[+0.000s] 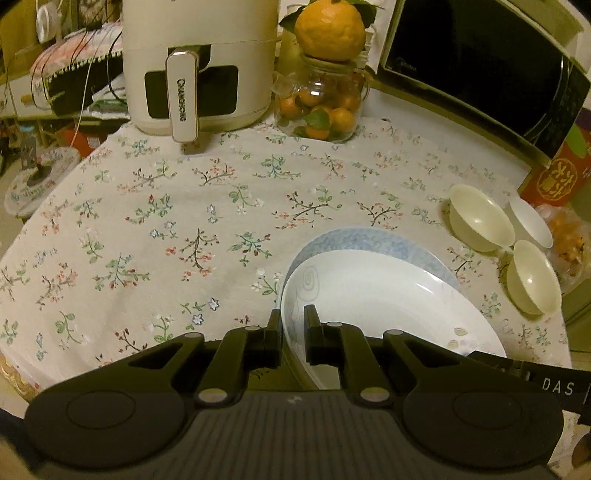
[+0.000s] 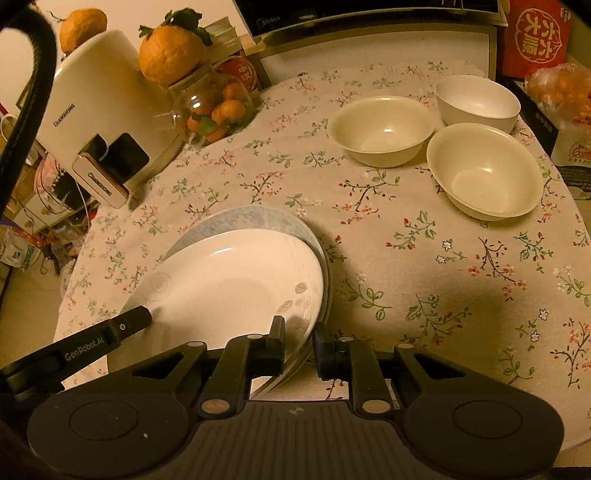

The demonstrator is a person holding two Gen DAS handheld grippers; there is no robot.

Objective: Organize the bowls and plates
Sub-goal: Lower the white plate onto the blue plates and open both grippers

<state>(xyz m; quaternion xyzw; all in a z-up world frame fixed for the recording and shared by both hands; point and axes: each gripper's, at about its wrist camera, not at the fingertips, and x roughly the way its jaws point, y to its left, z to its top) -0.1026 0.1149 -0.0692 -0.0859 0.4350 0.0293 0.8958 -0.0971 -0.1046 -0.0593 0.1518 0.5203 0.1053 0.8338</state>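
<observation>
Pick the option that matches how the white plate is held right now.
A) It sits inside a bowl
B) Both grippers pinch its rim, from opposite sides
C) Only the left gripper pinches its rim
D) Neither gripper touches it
B: the left gripper and the right gripper each have their jaws closed on the white plate, which lies over the blue-patterned plate.

Background items on the flowered cloth

A cream-coloured air fryer [image 1: 199,66] is set beside a clear glass jar of small oranges [image 1: 320,107], which is topped by a large orange citrus fruit [image 1: 330,30]; a black microwave oven [image 1: 480,62] is seen behind the floral tablecloth [image 1: 184,229].
</observation>
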